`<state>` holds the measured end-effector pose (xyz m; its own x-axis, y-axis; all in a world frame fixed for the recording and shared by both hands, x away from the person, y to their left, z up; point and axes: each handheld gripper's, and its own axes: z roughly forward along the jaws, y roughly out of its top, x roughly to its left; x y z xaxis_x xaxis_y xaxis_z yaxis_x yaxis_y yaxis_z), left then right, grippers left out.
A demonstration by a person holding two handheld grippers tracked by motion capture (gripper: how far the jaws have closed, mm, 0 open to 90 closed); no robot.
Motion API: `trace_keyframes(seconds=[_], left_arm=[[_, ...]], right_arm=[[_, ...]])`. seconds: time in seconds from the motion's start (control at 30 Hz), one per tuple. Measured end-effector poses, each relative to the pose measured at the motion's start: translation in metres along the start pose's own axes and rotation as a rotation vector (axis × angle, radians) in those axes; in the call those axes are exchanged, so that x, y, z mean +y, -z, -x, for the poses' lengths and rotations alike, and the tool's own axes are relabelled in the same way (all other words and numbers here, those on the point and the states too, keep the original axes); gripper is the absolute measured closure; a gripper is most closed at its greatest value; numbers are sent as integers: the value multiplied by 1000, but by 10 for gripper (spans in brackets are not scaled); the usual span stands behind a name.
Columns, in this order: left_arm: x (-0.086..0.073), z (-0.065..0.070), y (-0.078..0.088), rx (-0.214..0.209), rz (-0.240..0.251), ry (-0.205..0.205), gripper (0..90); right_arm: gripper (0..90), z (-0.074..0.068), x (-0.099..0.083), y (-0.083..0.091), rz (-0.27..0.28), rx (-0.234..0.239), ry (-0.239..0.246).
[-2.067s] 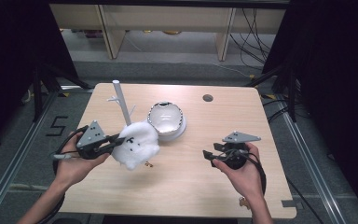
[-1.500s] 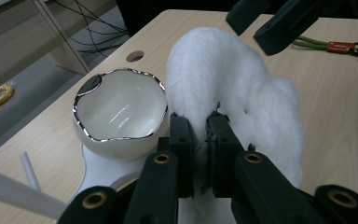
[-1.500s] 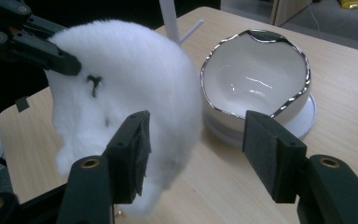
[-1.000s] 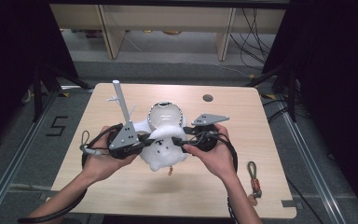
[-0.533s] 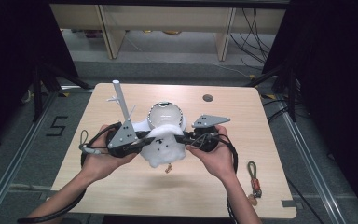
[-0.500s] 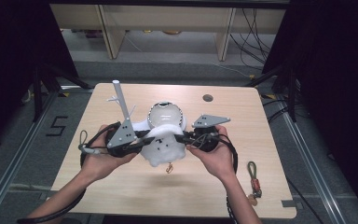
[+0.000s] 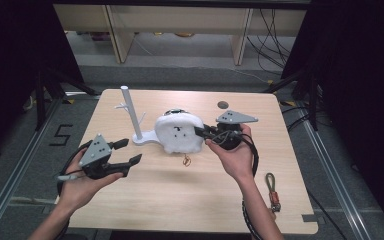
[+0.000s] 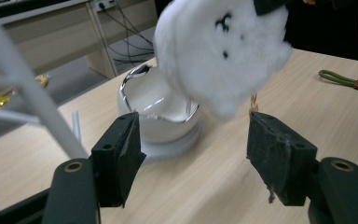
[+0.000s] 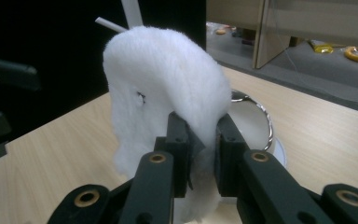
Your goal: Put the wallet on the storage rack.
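1. Wooden table [image 7: 180,200], pale laminate top, stood on a grey floor with dark curtains at both sides and light shelving behind.
2. White plush toy [image 7: 179,133], with small black face marks, was held up near the table's middle, directly over a white bowl [image 8: 161,105]. A small brass-coloured charm [image 7: 186,160] hung below it, close to the tabletop.
3. Right gripper [image 7: 203,132], held in the person's right hand [image 7: 236,157], had its jaws closed tight on a fold at the toy's right edge; in the right gripper view the plush [image 9: 168,102] draped over both jaw tips and hid most of the bowl's rim behind it.
4. Left gripper [image 7: 126,152], in the left hand [image 7: 80,185], sat well apart from the toy at the table's left front, jaws spread wide with nothing between them. In the left gripper view its pads [image 8: 121,154] framed the bowl, with the toy [image 8: 221,51] above.
5. White branched stand [image 7: 132,117], upright on a flat base, stood just left of the toy, between it and the left gripper.
6. Green cord loop with a red-brown tag [image 7: 272,190] lay at the right front of the table, beside the right forearm.
7. Dark round spot [image 7: 223,105] was set in the tabletop near the far edge.
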<state>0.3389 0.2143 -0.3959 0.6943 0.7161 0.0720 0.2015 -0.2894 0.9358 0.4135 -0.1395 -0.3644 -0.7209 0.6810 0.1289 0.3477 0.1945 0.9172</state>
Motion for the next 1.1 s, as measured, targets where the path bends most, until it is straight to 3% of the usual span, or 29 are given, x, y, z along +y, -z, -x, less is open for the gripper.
trace_keyframes(seconds=[0.17,0.33,0.43,0.47,0.5,0.53,0.83,1.07,1.1], left_arm=[[-31,-1,6,33,-9,79,346],[-61,-3,5,50,-1,187,345],[-72,-5,3,71,2,216,344],[-75,-6,2,78,6,223,343],[-77,-6,2,89,0,230,343],[-79,-7,1,91,1,231,343],[-93,-8,-6,100,16,259,343],[-97,-8,-9,105,15,255,343],[-98,-8,-9,108,16,256,343]], right_arm=[[798,7,9,-5,37,-33,2],[799,12,19,-10,41,-50,-2],[798,16,23,-15,50,-61,7],[799,16,24,-17,51,-59,-13],[798,18,25,-19,58,-58,13],[799,18,25,-20,54,-62,-11],[798,26,40,-32,83,-85,-9],[798,30,48,-42,102,-88,-2],[798,30,48,-42,94,-101,-20]])
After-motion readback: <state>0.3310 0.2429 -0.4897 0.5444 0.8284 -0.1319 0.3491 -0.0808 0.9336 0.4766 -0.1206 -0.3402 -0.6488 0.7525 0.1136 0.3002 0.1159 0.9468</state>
